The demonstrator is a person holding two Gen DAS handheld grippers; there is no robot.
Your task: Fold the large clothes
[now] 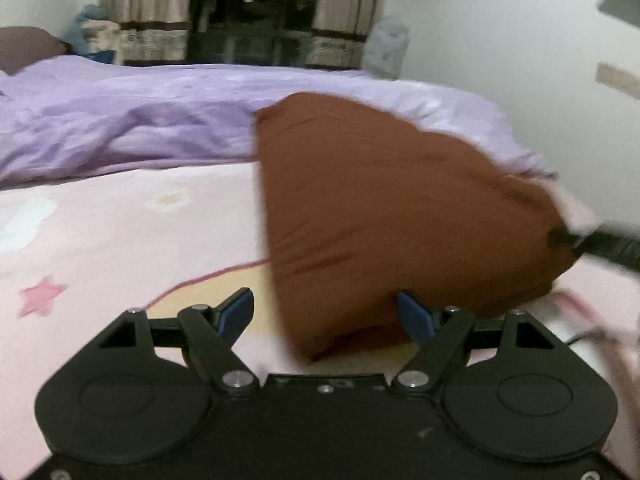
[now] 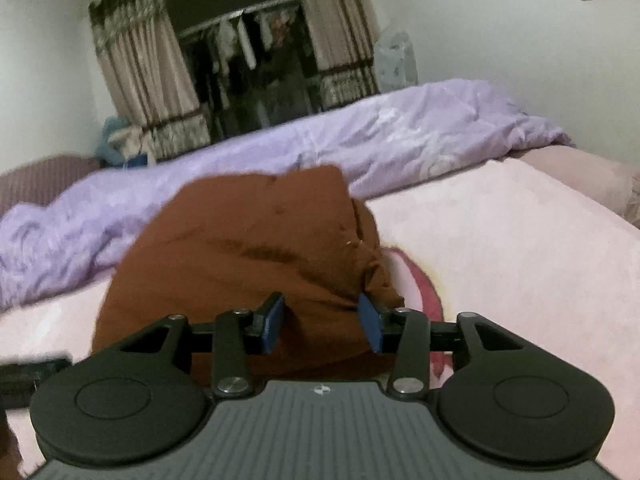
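A brown garment (image 1: pixel 400 208) lies folded in a thick bundle on the pink bed sheet (image 1: pixel 120 240). My left gripper (image 1: pixel 326 314) is open just in front of it. The bundle's near corner sits between the blue pads, which are spread wide and do not press on it. A black finger of my right gripper (image 1: pixel 592 246) reaches in from the right and meets the bundle's right corner. In the right wrist view the brown garment (image 2: pixel 248 248) fills the middle. My right gripper (image 2: pixel 322 322) is open, with bunched cloth lying between its parted pads.
A rumpled purple duvet (image 1: pixel 140 120) runs across the bed behind the garment. Beyond it are patterned curtains (image 2: pixel 140 72) and a dark opening with hanging clothes (image 2: pixel 248 48). A white wall (image 1: pixel 520 40) bounds the bed's right side. A dark pillow (image 1: pixel 24 48) sits far left.
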